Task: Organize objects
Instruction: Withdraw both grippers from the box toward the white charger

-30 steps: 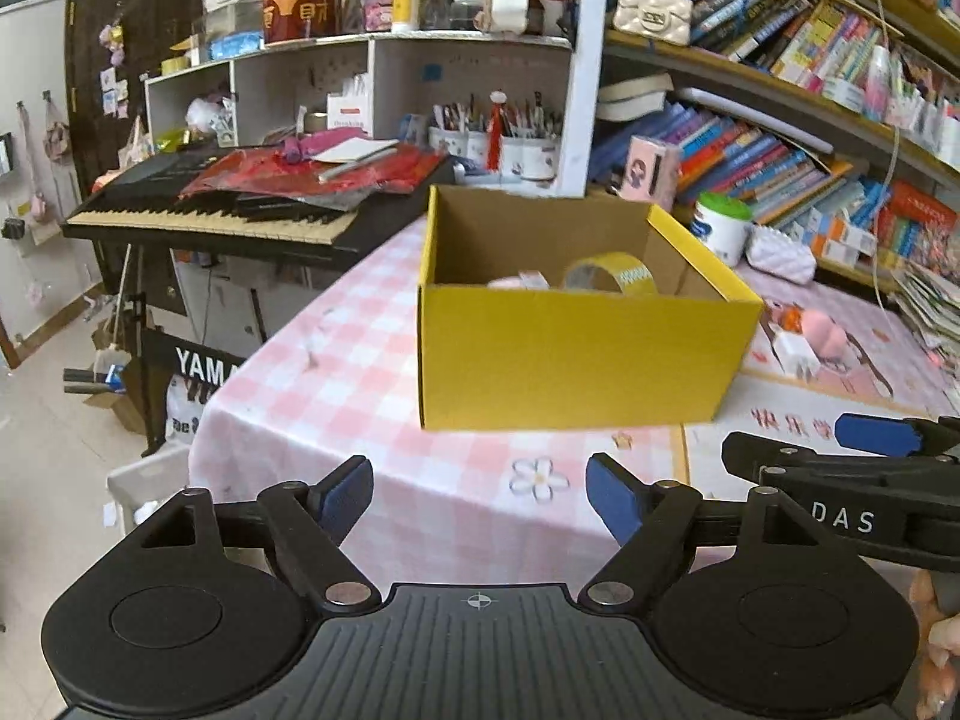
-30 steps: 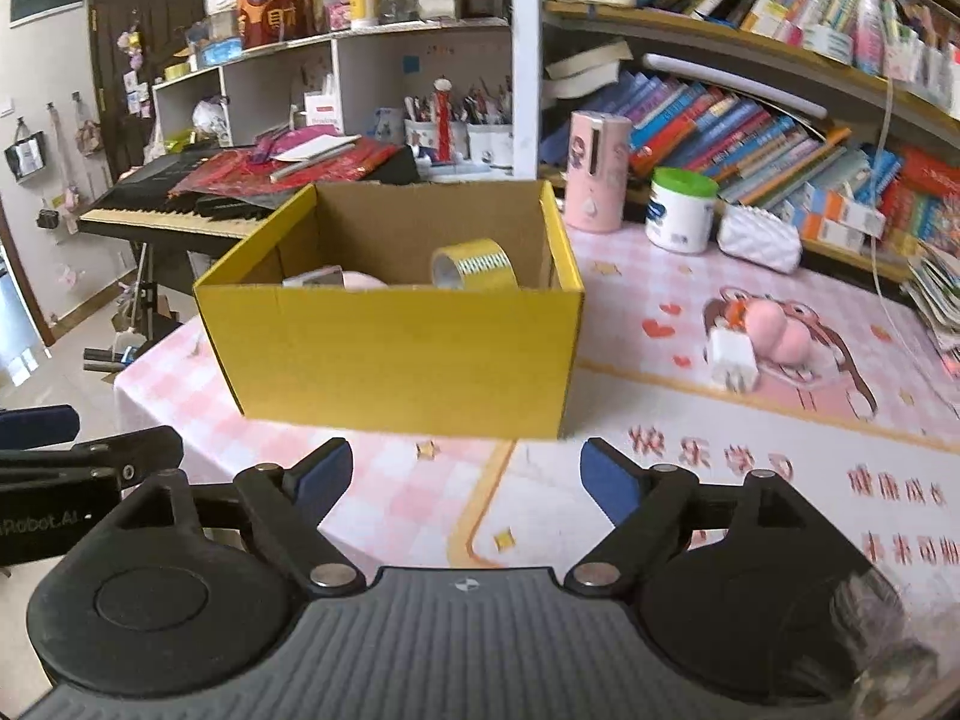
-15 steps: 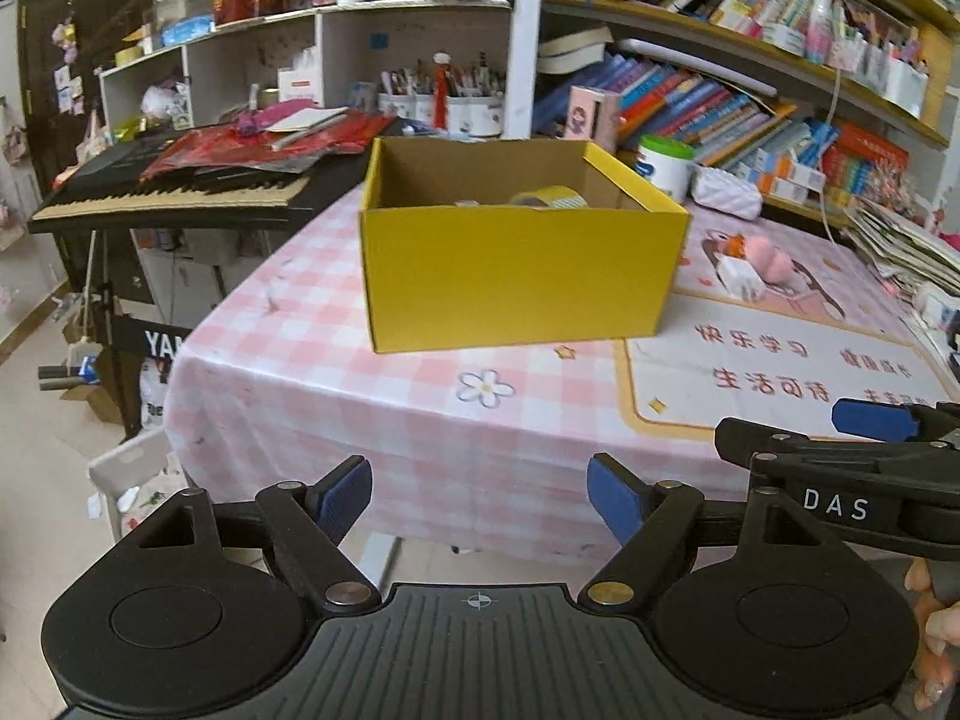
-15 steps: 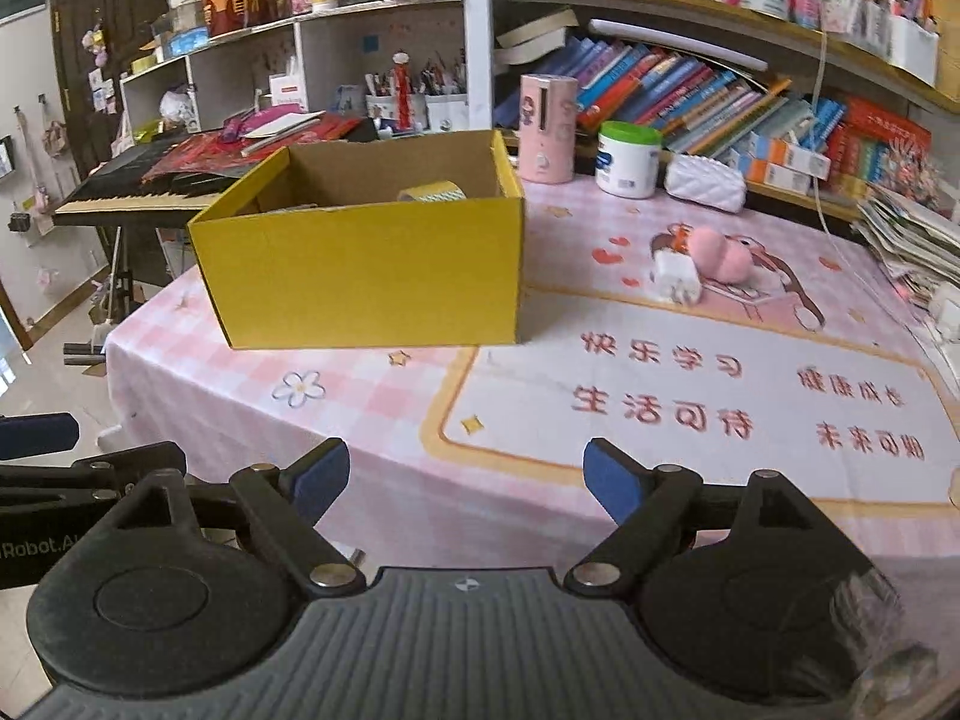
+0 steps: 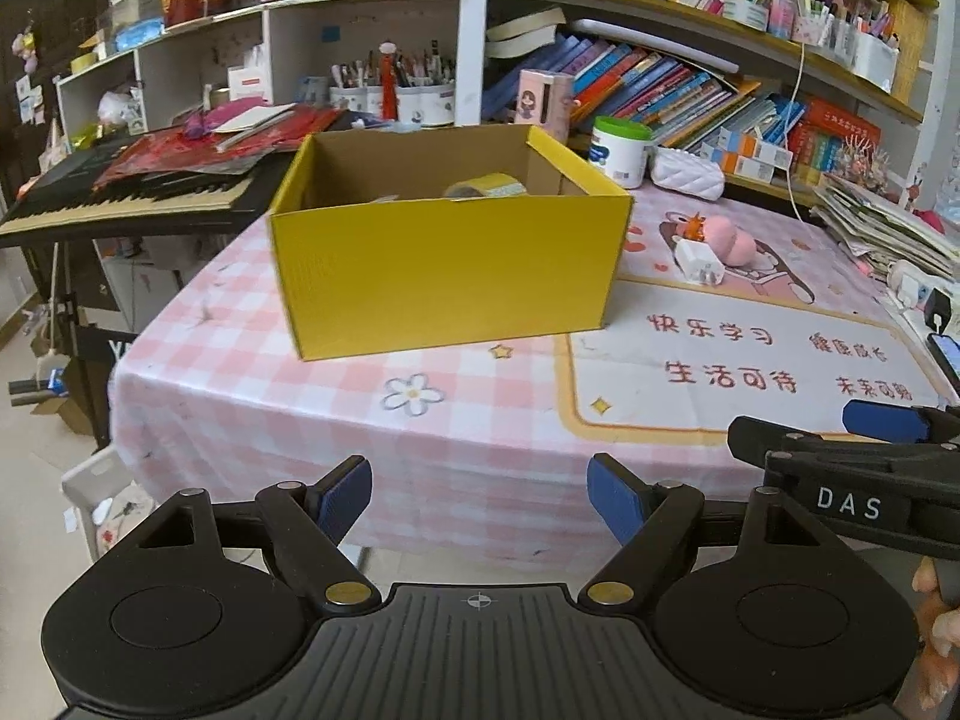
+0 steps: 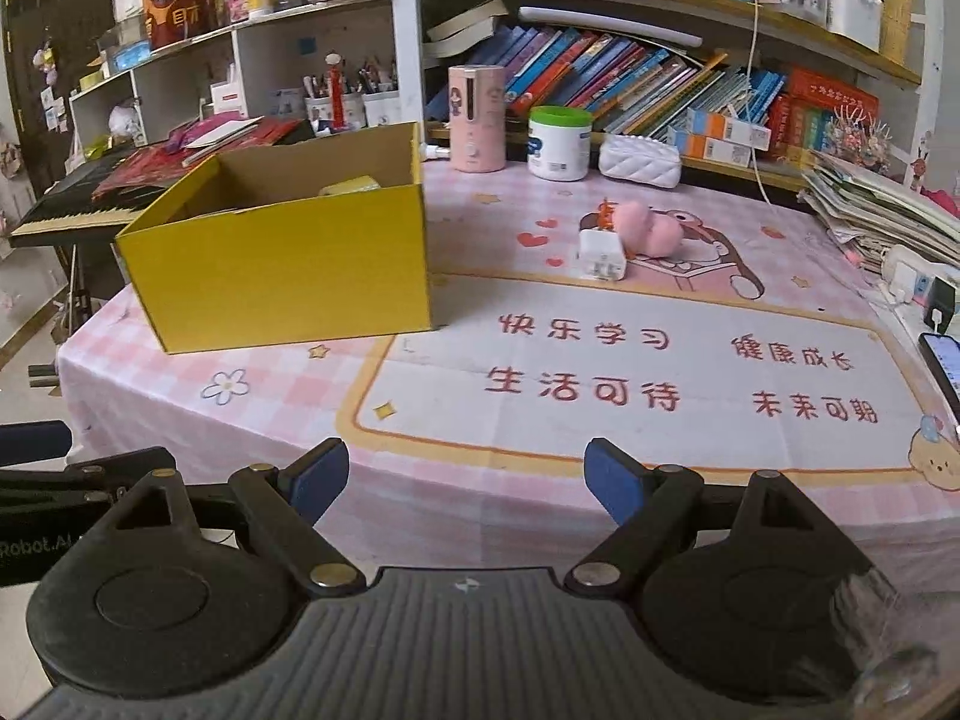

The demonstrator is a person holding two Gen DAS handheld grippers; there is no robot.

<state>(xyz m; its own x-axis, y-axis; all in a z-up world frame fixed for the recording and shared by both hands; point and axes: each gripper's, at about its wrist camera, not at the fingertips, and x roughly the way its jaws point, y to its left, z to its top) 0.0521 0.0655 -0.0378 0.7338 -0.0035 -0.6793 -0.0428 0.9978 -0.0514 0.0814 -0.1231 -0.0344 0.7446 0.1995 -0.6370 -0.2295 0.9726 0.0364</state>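
Here both grippers, left (image 5: 479, 495) and right (image 6: 467, 479), hover wide apart and empty off the table's (image 6: 630, 360) near edge. The yellow box (image 5: 444, 273) holds tape (image 5: 486, 187); a white charger (image 6: 602, 254) touches a pink toy (image 6: 651, 231) nearby.

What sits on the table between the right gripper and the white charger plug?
Nothing stands there. In the right wrist view, only the flat printed mat lies between the open right gripper and the white charger plug.
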